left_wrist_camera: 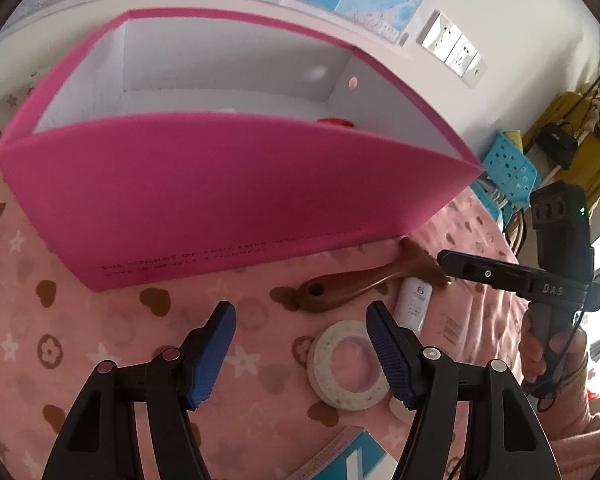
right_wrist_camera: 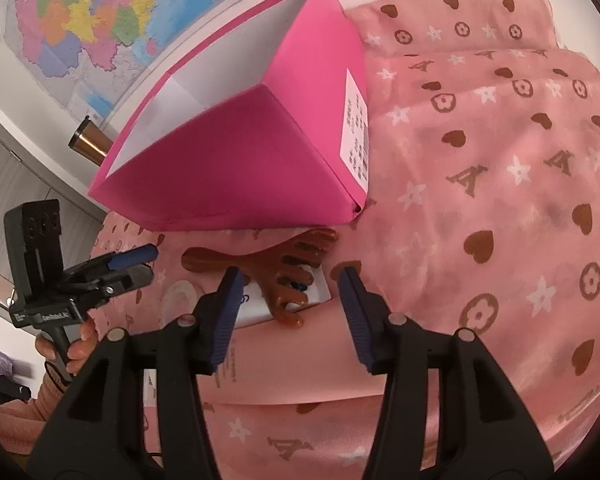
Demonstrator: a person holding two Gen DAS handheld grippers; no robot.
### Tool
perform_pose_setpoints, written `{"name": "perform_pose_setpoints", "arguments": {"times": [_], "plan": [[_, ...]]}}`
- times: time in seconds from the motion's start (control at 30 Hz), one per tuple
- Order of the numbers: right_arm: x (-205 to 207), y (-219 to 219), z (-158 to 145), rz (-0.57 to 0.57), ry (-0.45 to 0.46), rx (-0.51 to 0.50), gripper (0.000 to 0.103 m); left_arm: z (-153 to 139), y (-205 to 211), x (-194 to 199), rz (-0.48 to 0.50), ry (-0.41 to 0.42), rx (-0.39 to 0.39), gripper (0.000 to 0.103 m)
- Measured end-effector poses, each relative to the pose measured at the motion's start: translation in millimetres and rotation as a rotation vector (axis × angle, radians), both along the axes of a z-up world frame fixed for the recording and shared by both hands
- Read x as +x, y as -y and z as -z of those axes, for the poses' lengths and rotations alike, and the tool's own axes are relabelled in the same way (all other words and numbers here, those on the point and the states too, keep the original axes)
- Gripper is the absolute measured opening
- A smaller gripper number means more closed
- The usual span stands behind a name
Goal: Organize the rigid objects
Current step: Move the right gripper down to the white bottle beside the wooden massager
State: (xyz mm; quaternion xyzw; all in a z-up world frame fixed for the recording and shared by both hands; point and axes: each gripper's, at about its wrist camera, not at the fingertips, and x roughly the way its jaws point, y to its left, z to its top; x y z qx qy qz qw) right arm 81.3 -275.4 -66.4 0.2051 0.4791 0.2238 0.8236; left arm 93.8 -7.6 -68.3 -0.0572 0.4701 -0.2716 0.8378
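A pink box [left_wrist_camera: 236, 196] with a white inside stands open on the patterned pink cloth; something red [left_wrist_camera: 334, 122] shows just over its near wall. In front of it lie a brown wooden comb-like massager [left_wrist_camera: 352, 284], a small white device [left_wrist_camera: 414, 300] and a roll of pale tape [left_wrist_camera: 346, 364]. My left gripper [left_wrist_camera: 300, 312] hovers open over the massager's handle end and the tape. The right gripper [right_wrist_camera: 290, 280] is open above the massager's prongs [right_wrist_camera: 296, 268], which rest on the white device [right_wrist_camera: 260, 304]. Each gripper shows in the other's view, the right one [left_wrist_camera: 446, 264] and the left one [right_wrist_camera: 150, 264].
A pink pack with small print [right_wrist_camera: 228, 364] lies under the right gripper. A blue perforated basket [left_wrist_camera: 508, 172] and hanging bags stand at the right. A copper-coloured cylinder [right_wrist_camera: 90, 142] lies behind the box. Wall maps and sockets [left_wrist_camera: 452, 46] are beyond.
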Motion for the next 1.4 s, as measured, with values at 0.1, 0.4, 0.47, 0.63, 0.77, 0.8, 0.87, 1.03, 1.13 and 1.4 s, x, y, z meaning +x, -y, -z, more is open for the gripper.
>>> {"name": "perform_pose_setpoints", "arguments": {"times": [0.1, 0.4, 0.47, 0.63, 0.77, 0.8, 0.87, 1.03, 1.13, 1.4], "plan": [[2, -1, 1, -0.006, 0.001, -0.016, 0.054, 2, 5, 0, 0.012, -0.007, 0.01, 0.069], [16, -8, 10, -0.035, -0.007, -0.045, 0.066, 7, 18, 5, 0.04, -0.032, 0.048, 0.069], [18, -10, 11, -0.043, -0.002, -0.044, 0.067, 7, 20, 6, 0.046, -0.034, 0.05, 0.069], [18, -7, 13, -0.056, 0.001, 0.01, 0.067, 8, 26, 7, 0.063, -0.042, 0.045, 0.069], [18, -5, 16, -0.057, -0.008, 0.085, 0.067, 9, 35, 7, 0.077, -0.041, 0.05, 0.069], [18, -4, 17, -0.058, -0.006, 0.092, 0.066, 9, 36, 7, 0.081, -0.04, 0.054, 0.069], [17, -3, 17, -0.051, -0.002, 0.117, 0.064, 9, 40, 6, 0.09, -0.034, 0.068, 0.069], [16, 3, 19, -0.02, 0.018, 0.202, 0.054, 9, 42, 8, 0.097, -0.032, 0.079, 0.069], [13, 6, 17, -0.01, 0.044, 0.233, 0.053, 9, 41, 9, 0.097, -0.031, 0.081, 0.069], [17, -13, 19, -0.068, 0.019, 0.168, 0.052, 10, 47, 7, 0.105, -0.004, 0.119, 0.069]]}}
